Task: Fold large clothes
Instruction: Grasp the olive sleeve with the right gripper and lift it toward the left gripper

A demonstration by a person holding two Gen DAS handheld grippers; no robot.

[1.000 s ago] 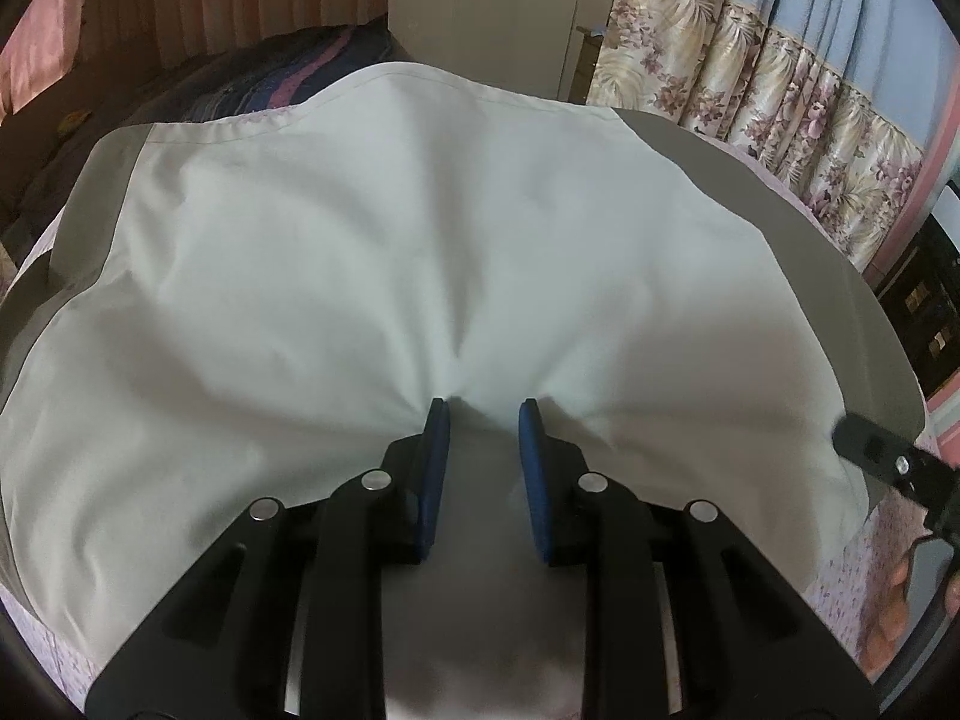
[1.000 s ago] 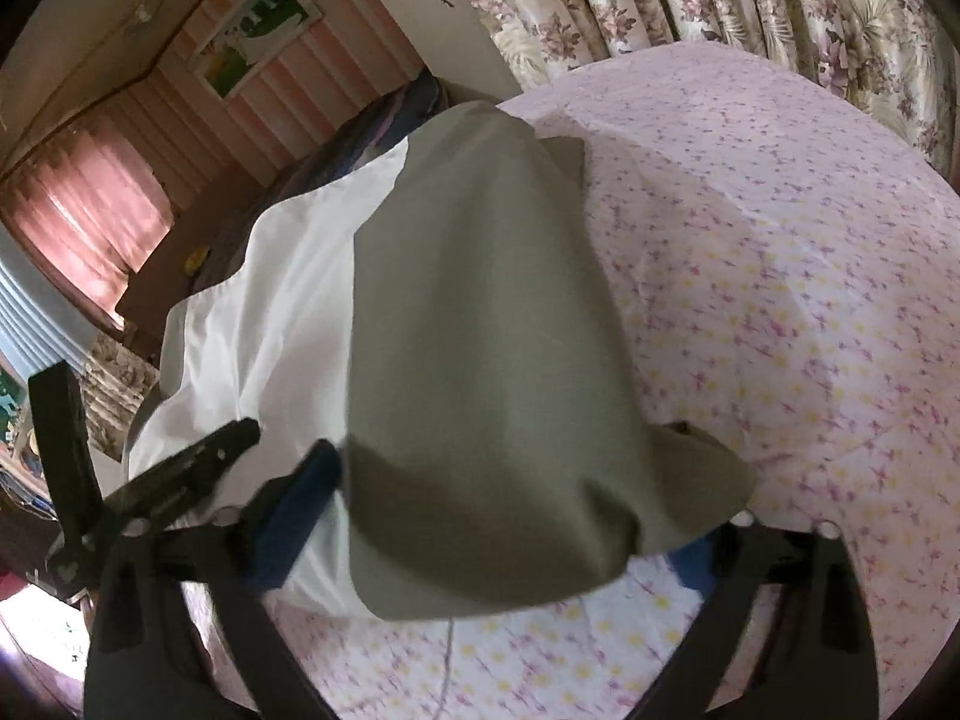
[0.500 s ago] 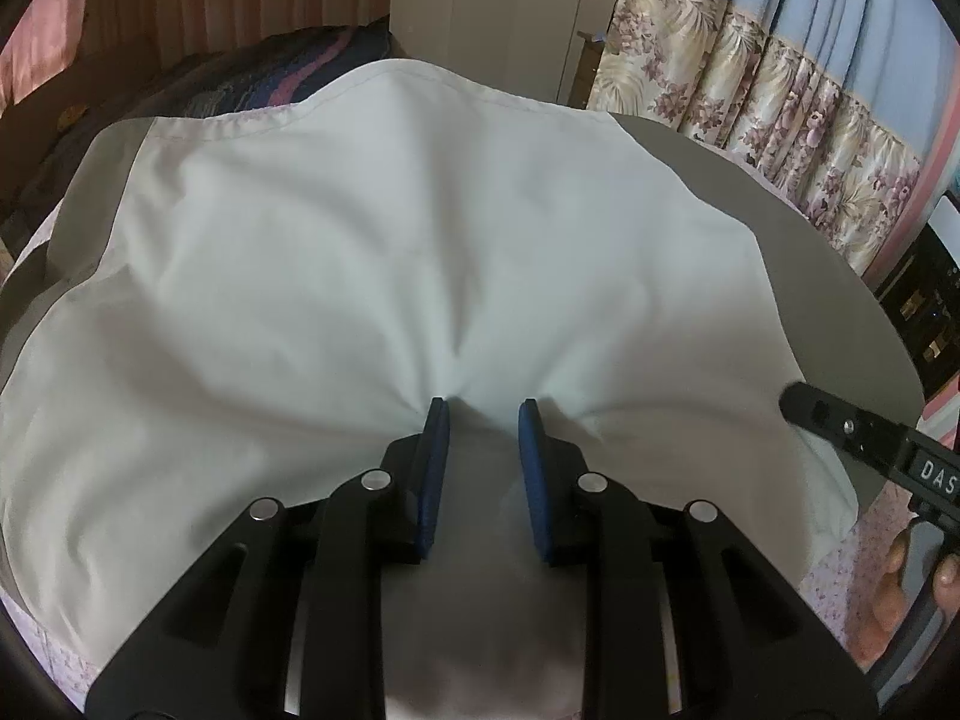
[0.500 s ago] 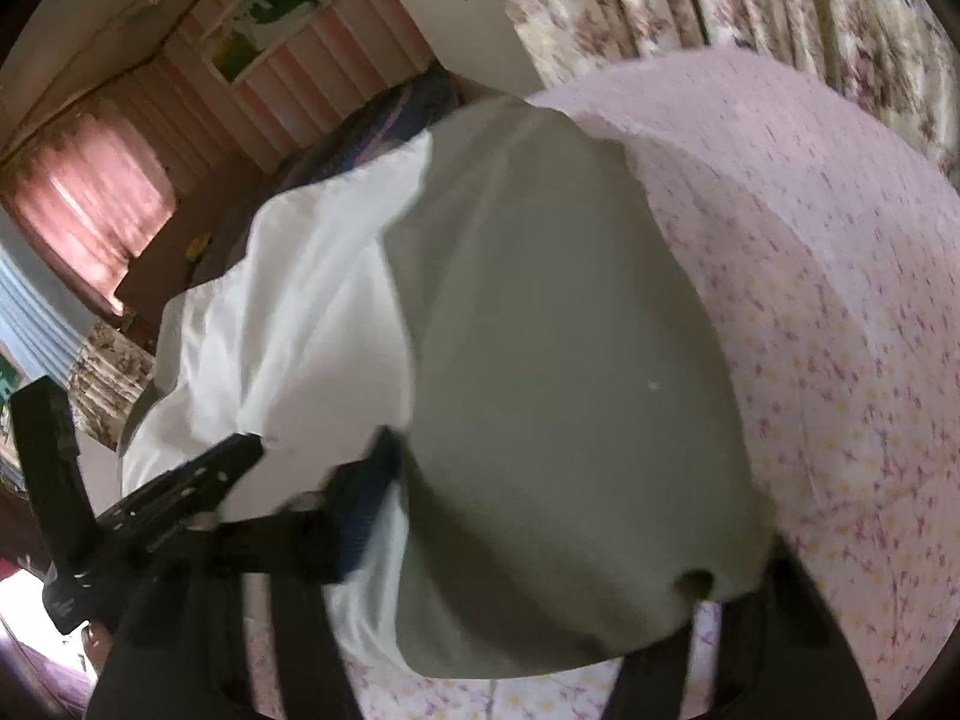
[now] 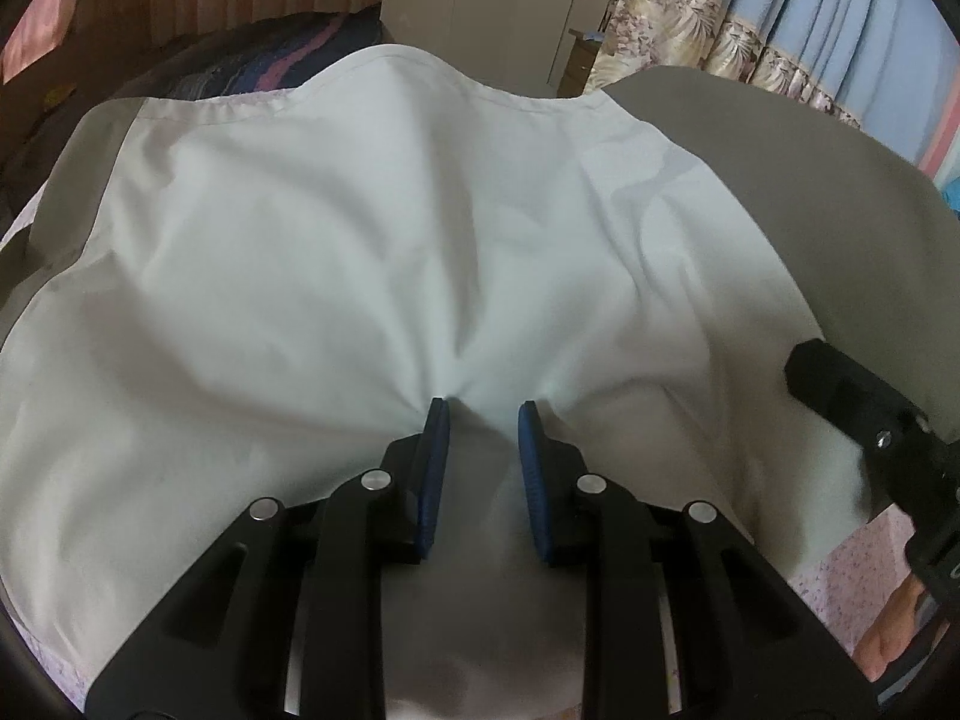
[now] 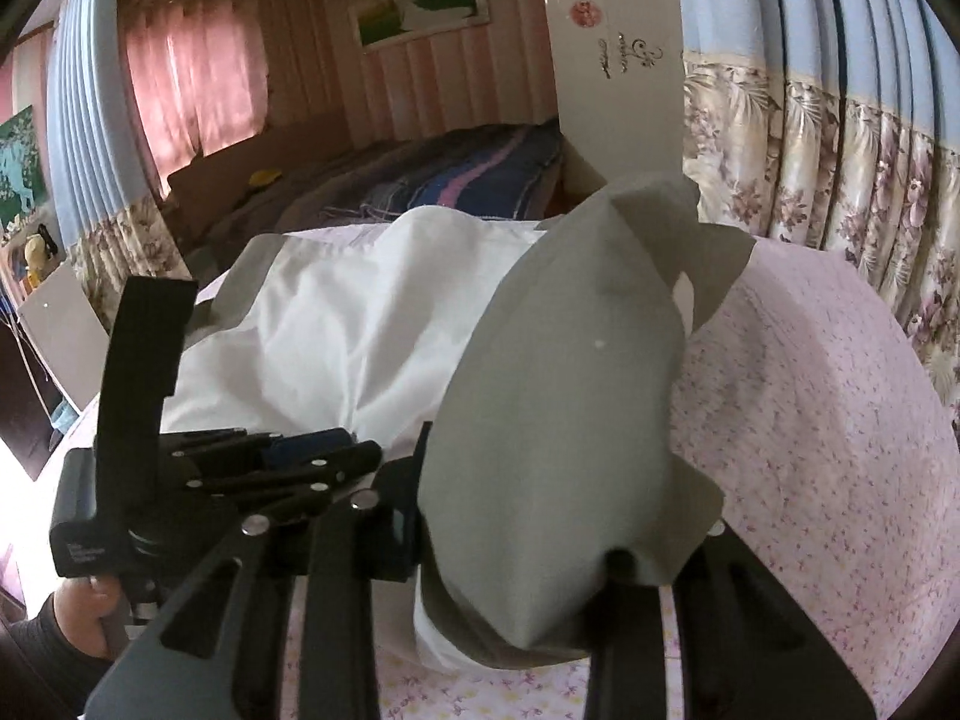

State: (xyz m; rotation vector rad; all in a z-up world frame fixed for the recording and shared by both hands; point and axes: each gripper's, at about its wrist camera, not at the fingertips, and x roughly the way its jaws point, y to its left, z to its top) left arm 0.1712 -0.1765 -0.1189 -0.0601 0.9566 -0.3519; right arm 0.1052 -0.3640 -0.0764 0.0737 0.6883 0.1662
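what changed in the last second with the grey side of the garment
The right gripper has lifted the grey panel off the floral bedsheet and swung it up toward the white part; its far end now stands raised. The left gripper stayed clamped on the white cloth.

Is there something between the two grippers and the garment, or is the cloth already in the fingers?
Nothing visible stands between. The left gripper pinches the white panel of the garment, and its grey panel drapes over the right gripper, hiding its fingertips.
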